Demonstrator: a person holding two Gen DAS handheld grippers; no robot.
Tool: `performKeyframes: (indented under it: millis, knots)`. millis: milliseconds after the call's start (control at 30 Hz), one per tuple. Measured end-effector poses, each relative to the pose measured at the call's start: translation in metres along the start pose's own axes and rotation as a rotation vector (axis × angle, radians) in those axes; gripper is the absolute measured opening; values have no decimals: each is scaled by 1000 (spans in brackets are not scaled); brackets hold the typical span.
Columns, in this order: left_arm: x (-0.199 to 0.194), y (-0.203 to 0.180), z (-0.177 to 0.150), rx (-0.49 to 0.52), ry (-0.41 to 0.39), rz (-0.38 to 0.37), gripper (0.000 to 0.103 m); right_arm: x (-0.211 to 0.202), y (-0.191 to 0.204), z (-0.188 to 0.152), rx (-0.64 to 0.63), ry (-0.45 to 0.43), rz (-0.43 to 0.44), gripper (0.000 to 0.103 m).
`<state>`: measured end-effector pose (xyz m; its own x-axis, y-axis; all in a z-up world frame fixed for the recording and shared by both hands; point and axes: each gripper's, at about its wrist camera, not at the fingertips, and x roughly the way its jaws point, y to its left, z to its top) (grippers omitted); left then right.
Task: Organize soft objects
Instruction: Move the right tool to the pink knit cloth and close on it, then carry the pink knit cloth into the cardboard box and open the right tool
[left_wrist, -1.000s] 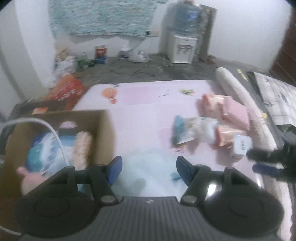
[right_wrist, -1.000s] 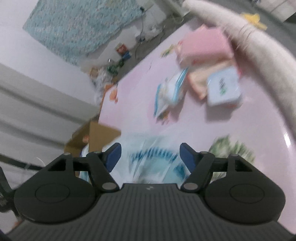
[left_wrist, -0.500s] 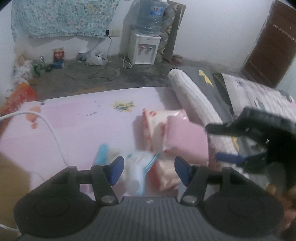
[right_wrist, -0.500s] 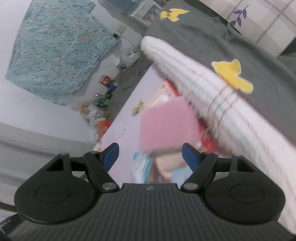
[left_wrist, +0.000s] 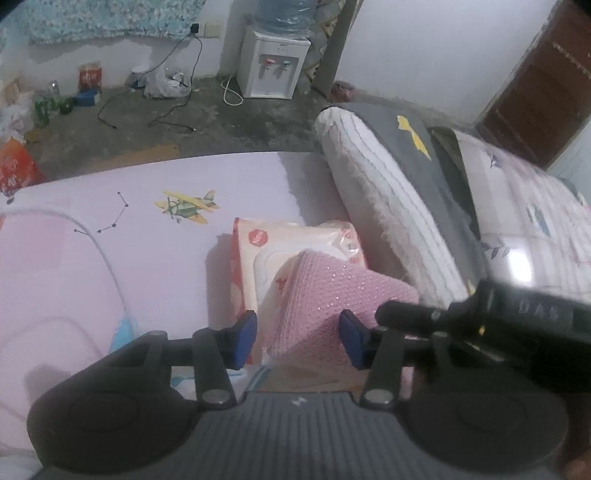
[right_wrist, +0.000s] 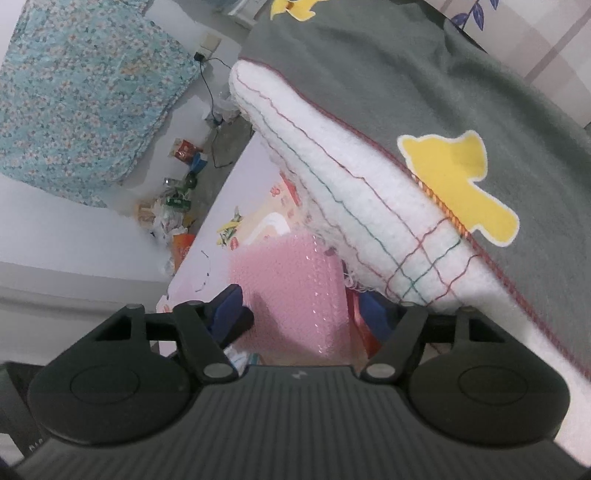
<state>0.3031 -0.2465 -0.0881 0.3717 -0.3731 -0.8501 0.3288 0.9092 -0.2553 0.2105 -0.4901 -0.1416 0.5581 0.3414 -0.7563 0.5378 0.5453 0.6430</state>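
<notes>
Both grippers have swung from the cardboard box side across to the pile by the rolled blanket.

Left wrist view: the left gripper (left_wrist: 298, 336) straddles the pink mesh pack (left_wrist: 332, 295), jaws just closing, pads close beside it, a slight gap showing. The pack lies on a wipes packet (left_wrist: 266, 240) on the pink table (left_wrist: 110, 258), open to the left. The rolled blanket (left_wrist: 388, 206) crowds the right; the right gripper (left_wrist: 406, 317) touches alongside.

Right wrist view: jaws spread, just narrowing, around the same pack (right_wrist: 291, 295); the blanket (right_wrist: 351, 206) overhangs its right finger.

Closing right tongs (right_wrist: 301, 314) straddle pink pack (right_wrist: 291, 291).
</notes>
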Motion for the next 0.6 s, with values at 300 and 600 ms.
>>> performKeyframes:
  millis: [300,600]
  knots:
    - [2,-1,5,-16,15,-5,44,4,-5,-4,19,1,7,50]
    - [-38,-7,-17,-67,2,-36,40,-29,1,-19,-17,-33,35,33]
